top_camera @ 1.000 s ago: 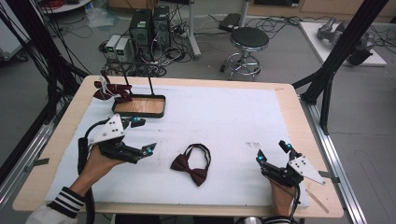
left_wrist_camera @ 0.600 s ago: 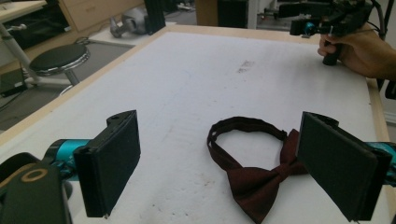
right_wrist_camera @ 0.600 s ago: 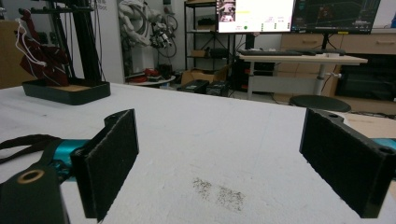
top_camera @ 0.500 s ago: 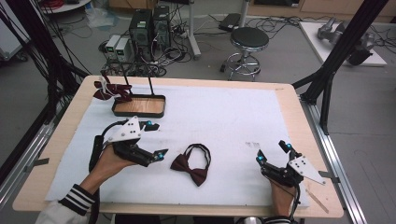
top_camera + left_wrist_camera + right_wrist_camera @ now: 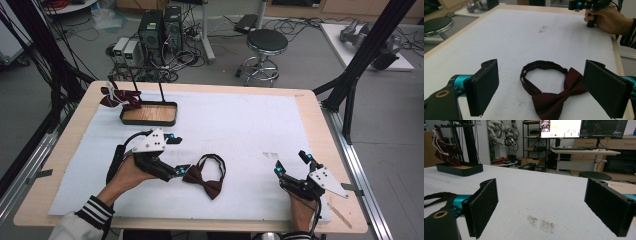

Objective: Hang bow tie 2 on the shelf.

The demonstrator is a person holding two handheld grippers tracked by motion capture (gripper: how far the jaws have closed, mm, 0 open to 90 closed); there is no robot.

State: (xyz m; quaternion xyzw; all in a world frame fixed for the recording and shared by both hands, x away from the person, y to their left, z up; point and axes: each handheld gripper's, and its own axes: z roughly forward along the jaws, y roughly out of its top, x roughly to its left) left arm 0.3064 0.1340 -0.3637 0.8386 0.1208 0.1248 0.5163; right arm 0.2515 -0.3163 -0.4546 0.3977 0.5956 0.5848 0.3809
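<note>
A dark red bow tie (image 5: pixel 205 178) with a looped neck strap lies flat on the white mat near the front middle. My left gripper (image 5: pixel 177 156) is open just left of it, jaws pointing at the bow. In the left gripper view the bow tie (image 5: pixel 554 96) lies between and just beyond the two wide-apart jaws, its right wing close to the right jaw. My right gripper (image 5: pixel 292 163) rests open at the front right of the mat, nothing between its jaws. Another dark red bow tie (image 5: pixel 119 98) hangs on a black stand at the back left.
The stand's black tray with a wooden base (image 5: pixel 149 114) sits at the back left of the mat; it appears as the tray (image 5: pixel 460 168) in the right gripper view. A grey smudge (image 5: pixel 270 155) marks the mat. A stool (image 5: pixel 266 44) and computers stand beyond the table.
My left gripper has moved to the right and slightly nearer, up to the bow tie. The right gripper has stayed in place.
</note>
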